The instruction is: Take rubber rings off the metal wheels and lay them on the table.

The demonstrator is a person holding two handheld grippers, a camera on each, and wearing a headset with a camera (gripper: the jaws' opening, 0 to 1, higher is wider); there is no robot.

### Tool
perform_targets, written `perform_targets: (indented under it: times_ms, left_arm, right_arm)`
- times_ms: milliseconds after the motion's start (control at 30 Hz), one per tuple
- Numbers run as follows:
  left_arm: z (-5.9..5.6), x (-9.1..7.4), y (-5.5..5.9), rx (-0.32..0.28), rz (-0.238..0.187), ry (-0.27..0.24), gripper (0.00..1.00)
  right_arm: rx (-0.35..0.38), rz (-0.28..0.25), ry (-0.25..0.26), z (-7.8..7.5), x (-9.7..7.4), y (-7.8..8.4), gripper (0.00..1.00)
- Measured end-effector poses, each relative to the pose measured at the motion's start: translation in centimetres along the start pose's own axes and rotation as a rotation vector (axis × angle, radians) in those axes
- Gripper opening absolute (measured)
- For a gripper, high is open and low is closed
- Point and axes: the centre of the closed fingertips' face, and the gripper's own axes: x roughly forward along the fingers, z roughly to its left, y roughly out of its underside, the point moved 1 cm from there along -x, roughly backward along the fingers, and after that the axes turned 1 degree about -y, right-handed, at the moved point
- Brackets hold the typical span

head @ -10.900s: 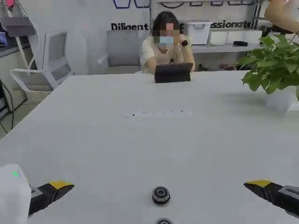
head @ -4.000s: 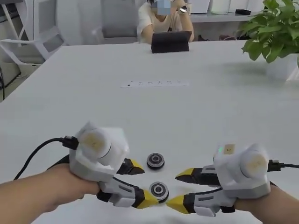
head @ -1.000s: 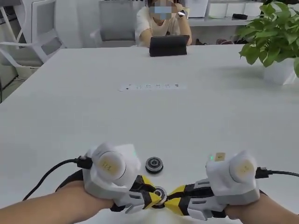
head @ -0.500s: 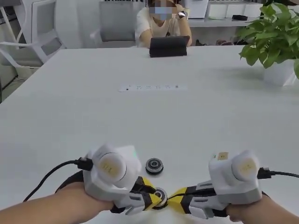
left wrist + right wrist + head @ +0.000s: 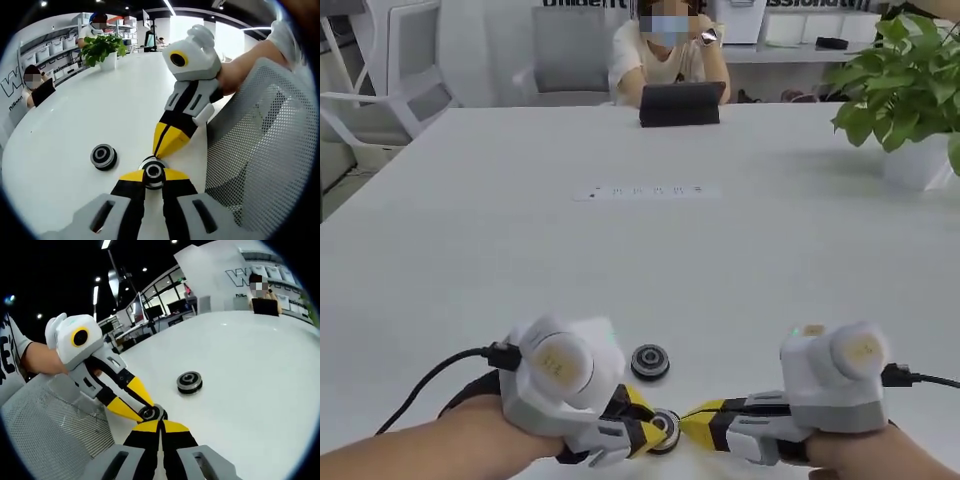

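at a white tabletop point(image 5: 470, 230), a person holds the white-and-grey left gripper point(image 5: 651, 426), its yellow-tipped black jaws clamped on either side of a small round metal wheel with a black rubber ring point(image 5: 668, 428), which sits near the front edge of the tabletop. the left gripper view shows this wheel caught between the two yellow tips. from the right comes the matching right gripper point(image 5: 691, 418), its jaws pressed together and their tips touching the wheel's rim; whether they pinch the rubber ring cannot be told. just beyond the two grippers, a second black-ringed metal wheel point(image 5: 650, 362) lies flat and free on the tabletop, its ring on. farther back lies a white power strip point(image 5: 647, 190). at the far edge a seated person point(image 5: 665, 60) leans behind a dark tablet point(image 5: 680, 103), and a green potted plant point(image 5: 900, 90) stands at far right.
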Motion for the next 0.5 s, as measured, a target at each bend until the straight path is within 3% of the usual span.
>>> perform_targets:
  times_ms: [500]
  left_arm:
    - [0.08,0.08,-0.09,0.007,0.020,-0.011,0.06]
  right_arm:
    - [0.002,-0.010,-0.006,0.46,0.05,-0.41,0.00]
